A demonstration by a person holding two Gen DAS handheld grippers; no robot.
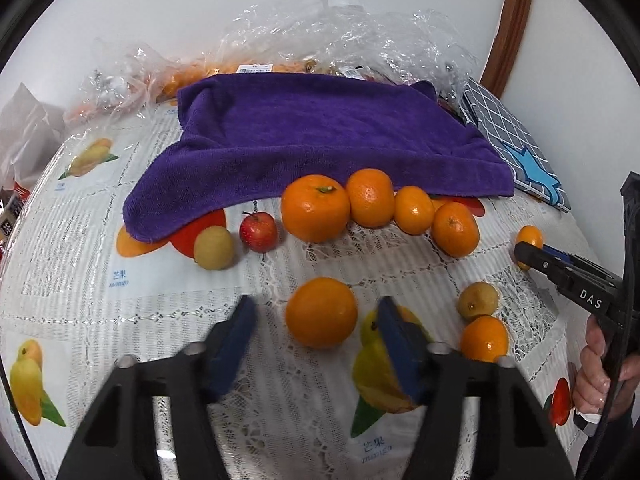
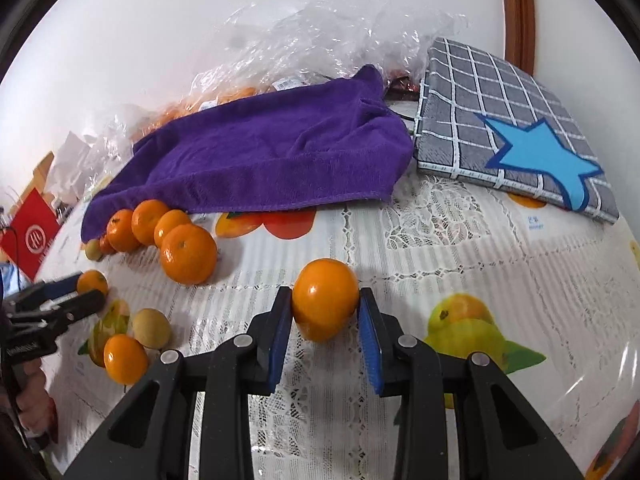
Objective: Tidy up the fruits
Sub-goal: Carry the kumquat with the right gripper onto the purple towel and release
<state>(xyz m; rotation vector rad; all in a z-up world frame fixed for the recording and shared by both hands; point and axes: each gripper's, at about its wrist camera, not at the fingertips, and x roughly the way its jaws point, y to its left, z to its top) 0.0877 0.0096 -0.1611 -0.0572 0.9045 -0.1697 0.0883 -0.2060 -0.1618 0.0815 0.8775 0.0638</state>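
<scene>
Several oranges lie in a row point(image 1: 316, 208) along the front edge of a purple towel point(image 1: 312, 136), with a small red apple point(image 1: 258, 232) and a yellow-green fruit point(image 1: 213, 248) to their left. My left gripper point(image 1: 316, 326) is open around a loose orange point(image 1: 321, 312) without touching it. In the right wrist view my right gripper point(image 2: 325, 312) has its pads against both sides of a small orange point(image 2: 325, 304) on the tablecloth. Near it lie another yellow-green fruit point(image 2: 151, 327) and an orange point(image 2: 125, 358).
A grey checked cushion with a blue star point(image 2: 516, 136) lies at the right beside the towel. Crumpled clear plastic bags point(image 1: 344, 28) with more fruit sit behind the towel by the wall. A red box point(image 2: 32, 236) stands far left.
</scene>
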